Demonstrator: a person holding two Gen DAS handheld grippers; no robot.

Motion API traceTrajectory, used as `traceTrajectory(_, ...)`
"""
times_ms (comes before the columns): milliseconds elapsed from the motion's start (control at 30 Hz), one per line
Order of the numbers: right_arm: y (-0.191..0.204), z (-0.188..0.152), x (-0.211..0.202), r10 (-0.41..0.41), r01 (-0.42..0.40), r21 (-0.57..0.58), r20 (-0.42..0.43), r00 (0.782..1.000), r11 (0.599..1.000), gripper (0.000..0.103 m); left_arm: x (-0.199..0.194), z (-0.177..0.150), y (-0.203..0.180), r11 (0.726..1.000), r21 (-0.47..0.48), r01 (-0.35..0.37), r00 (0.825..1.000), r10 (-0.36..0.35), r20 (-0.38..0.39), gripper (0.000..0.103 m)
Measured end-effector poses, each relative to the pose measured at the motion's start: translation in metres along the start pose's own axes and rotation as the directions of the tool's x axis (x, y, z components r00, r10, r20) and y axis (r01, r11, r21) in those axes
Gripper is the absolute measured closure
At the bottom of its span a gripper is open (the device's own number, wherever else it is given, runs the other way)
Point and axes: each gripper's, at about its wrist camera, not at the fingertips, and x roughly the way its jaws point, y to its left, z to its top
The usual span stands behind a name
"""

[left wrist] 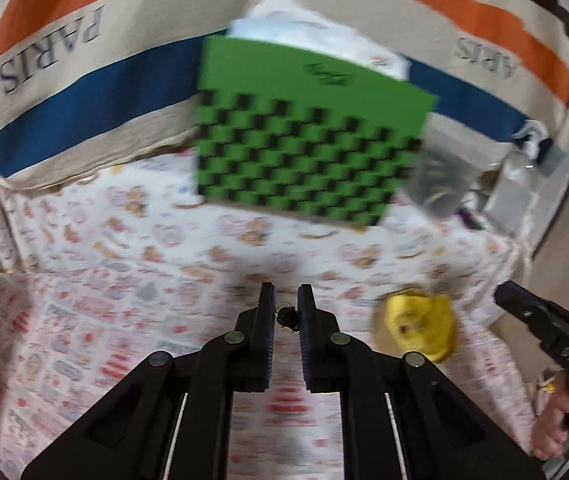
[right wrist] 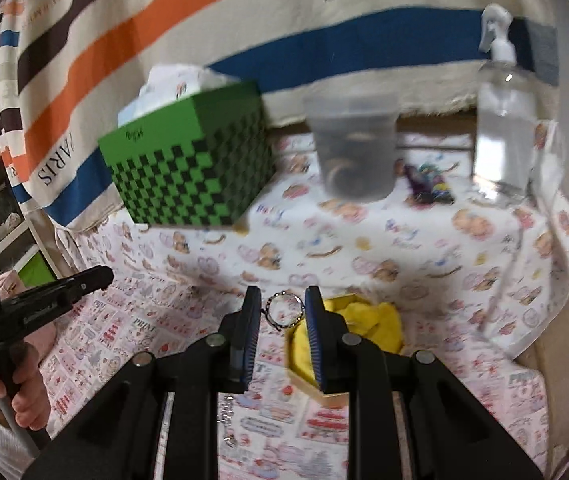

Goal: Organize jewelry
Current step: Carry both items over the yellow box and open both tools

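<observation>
The left gripper [left wrist: 286, 312] has matte black plastic arms with ribbed blue-edged pads, the jaws parted only narrowly. A small dark and gold piece of jewelry [left wrist: 285, 315] sits in the gap; blur hides whether the pads touch it, or what kind of piece it is.

The right gripper [right wrist: 283, 312] is of the same build, its jaws a little wider apart. A beaded ring-shaped bracelet [right wrist: 284, 310] shows between the fingertips, its left edge meeting the left pad; whether it is pinched cannot be told. A thin silvery chain [right wrist: 226, 420] lies on the cloth beneath the gripper.

Both views show a soft printed tablecloth [left wrist: 124, 272] with cartoon patterns, a stiff green box [left wrist: 304, 140] with a black checkered lower half, a translucent plastic cup [right wrist: 354, 148] and a shallow wooden tray [right wrist: 304, 376] holding crumpled yellow cloth [right wrist: 376, 320]. Behind hangs a canvas fabric [right wrist: 244, 8] striped orange, blue and brown, printed "PARIS".

Only the right wrist view shows clearly the clear spray bottle [right wrist: 502, 120] with its white trigger head, a dark purple tangle [right wrist: 428, 184] beside the cup, and white tissue [right wrist: 176, 80] rising behind the box. The left wrist view renders the cup and bottle as grey smears at right.
</observation>
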Motion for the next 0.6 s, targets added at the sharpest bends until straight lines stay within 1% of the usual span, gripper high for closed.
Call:
traceTrajectory(100, -0.009, -0.003, -0.002, 0.013, -0.013, -0.008, 0.03, 0.999, 1.0, 0.082, 0.006, 0.002, -0.029, 0.999, 0.037, 0.04, 0.999, -0.04, -0.003, 0.093)
traceTrajectory(167, -0.016, -0.009, 0.008, 0.039, -0.039, -0.014, 0.013, 0.999, 0.999, 0.082, 0.013, 0.0, -0.046, 0.996, 0.057, 0.068, 0.998, -0.068, -0.009, 0.093)
traceTrajectory(200, -0.022, -0.014, 0.016, 0.037, -0.037, -0.01, 0.003, 0.999, 0.999, 0.082, 0.018, -0.001, -0.054, 0.994, 0.063, 0.087, 0.996, -0.086, -0.016, 0.093)
traceTrajectory(267, -0.034, -0.025, 0.032, 0.007, -0.006, 0.025, -0.019, 1.0, 1.0, 0.082, 0.031, -0.003, -0.068, 0.989, 0.079, 0.124, 0.992, -0.121, -0.036, 0.093)
traceTrajectory(333, -0.047, -0.033, 0.045, 0.011, -0.008, 0.062, -0.047, 0.999, 0.998, 0.082, 0.045, -0.006, -0.078, 0.984, 0.088, 0.158, 0.987, -0.154, -0.05, 0.093)
traceTrajectory(400, -0.056, -0.038, 0.056, -0.009, 0.015, 0.071, -0.074, 0.997, 0.997, 0.082, 0.059, -0.011, -0.09, 0.984, 0.085, 0.158, 0.985, -0.151, -0.08, 0.093)
traceTrajectory(500, -0.063, -0.043, 0.063, -0.014, 0.02, 0.075, -0.081, 0.997, 0.997, 0.082, 0.08, -0.016, -0.102, 0.98, 0.099, 0.171, 0.979, -0.158, -0.125, 0.093)
traceTrajectory(533, -0.062, -0.043, 0.067, -0.017, 0.023, 0.061, -0.096, 0.995, 0.998, 0.082, 0.086, -0.017, -0.105, 0.979, 0.1, 0.178, 0.977, -0.163, -0.139, 0.093)
traceTrajectory(600, -0.064, -0.045, 0.07, -0.028, 0.033, 0.051, -0.099, 0.995, 0.998, 0.082, 0.097, -0.018, -0.109, 0.976, 0.091, 0.197, 0.969, -0.18, -0.168, 0.093)
